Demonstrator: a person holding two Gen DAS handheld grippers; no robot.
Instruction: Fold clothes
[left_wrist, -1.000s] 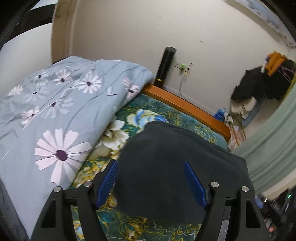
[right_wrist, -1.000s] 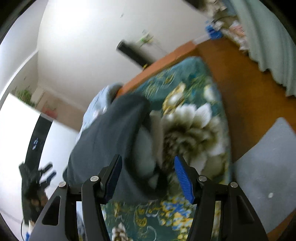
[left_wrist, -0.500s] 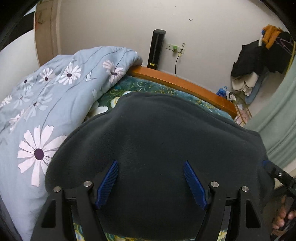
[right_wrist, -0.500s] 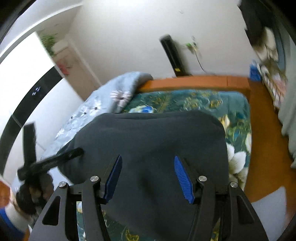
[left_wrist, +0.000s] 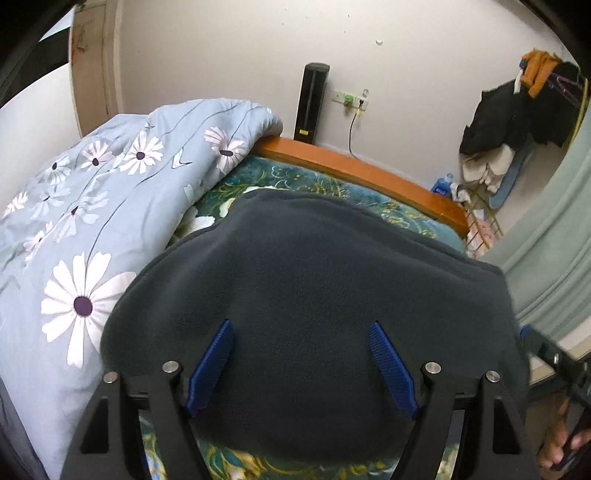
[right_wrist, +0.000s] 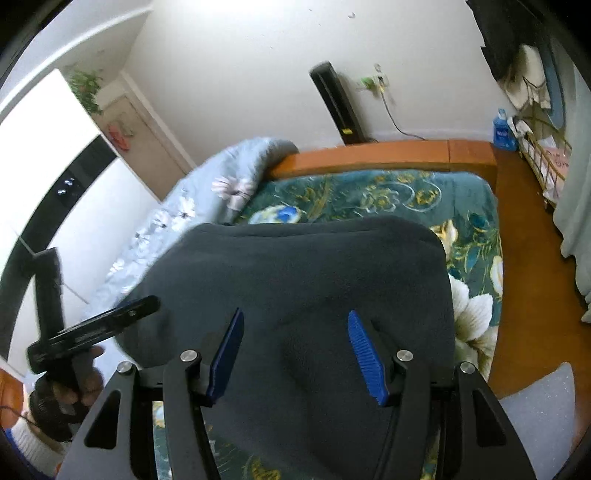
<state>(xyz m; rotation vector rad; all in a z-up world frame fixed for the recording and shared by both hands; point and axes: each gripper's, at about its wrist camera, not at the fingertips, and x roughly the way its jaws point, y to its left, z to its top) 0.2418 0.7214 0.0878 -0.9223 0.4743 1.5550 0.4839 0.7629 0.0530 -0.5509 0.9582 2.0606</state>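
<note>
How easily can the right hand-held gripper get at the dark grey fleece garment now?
Probably yes, easily: the right hand-held gripper is open directly over the dark grey fleece garment lying on the green floral bedspread, with nothing in between.

A: What's different from a second ago?

B: The dark fleece garment (left_wrist: 306, 295) was a narrow bunch on the floral bedspread (right_wrist: 406, 199); it now lies spread wide, covering far more of it.

A: And the tools?

B: The right gripper (right_wrist: 295, 354) swung round to face the headboard (right_wrist: 369, 158); the left gripper (left_wrist: 301, 365) shifted over the cloth.
</note>
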